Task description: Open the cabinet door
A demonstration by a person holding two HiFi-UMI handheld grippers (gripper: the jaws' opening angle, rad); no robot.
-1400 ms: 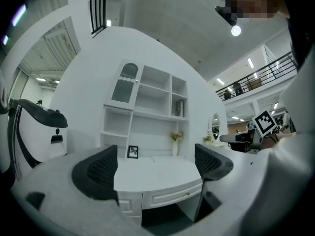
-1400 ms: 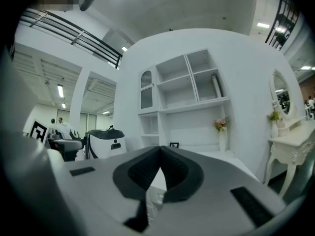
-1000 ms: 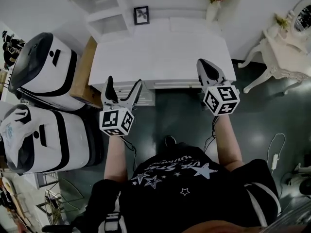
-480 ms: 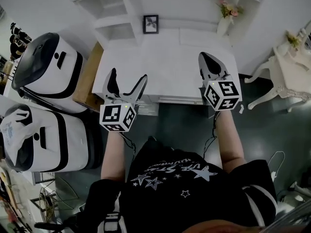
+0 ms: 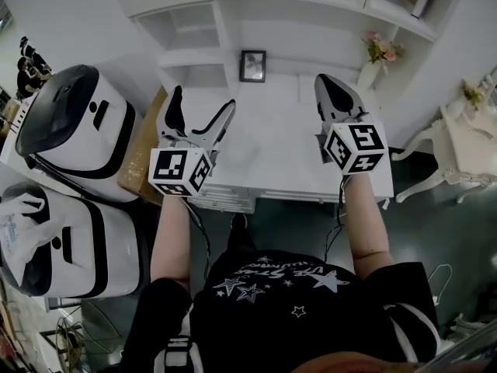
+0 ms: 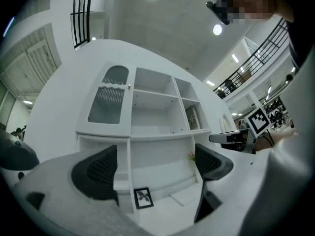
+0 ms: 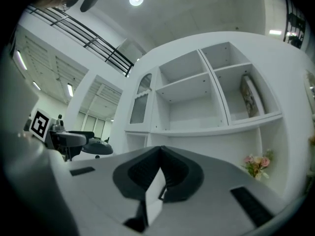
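Both tools are held above the tabletop (image 5: 272, 162). The left tool (image 5: 200, 106) is seen over the tabletop's left half with its jaws spread wide and nothing between them. The cabinet door (image 6: 109, 100), a glass-paned one, is found shut, high behind the tabletop's left rear corner, at the left end of the shelf unit (image 6: 155, 112), well apart from both tools. A framed picture (image 5: 251, 65) is propped at the tabletop's back edge. The right tool (image 5: 324, 85) is held over the tabletop's right half, jaws pressed together on nothing. Flowers (image 5: 378, 50) are placed at the tabletop's right rear corner. Against half a second ago, both tools have been carried from the tabletop's front edge toward its back. Print on the shirt (image 5: 295, 286) cannot be read.
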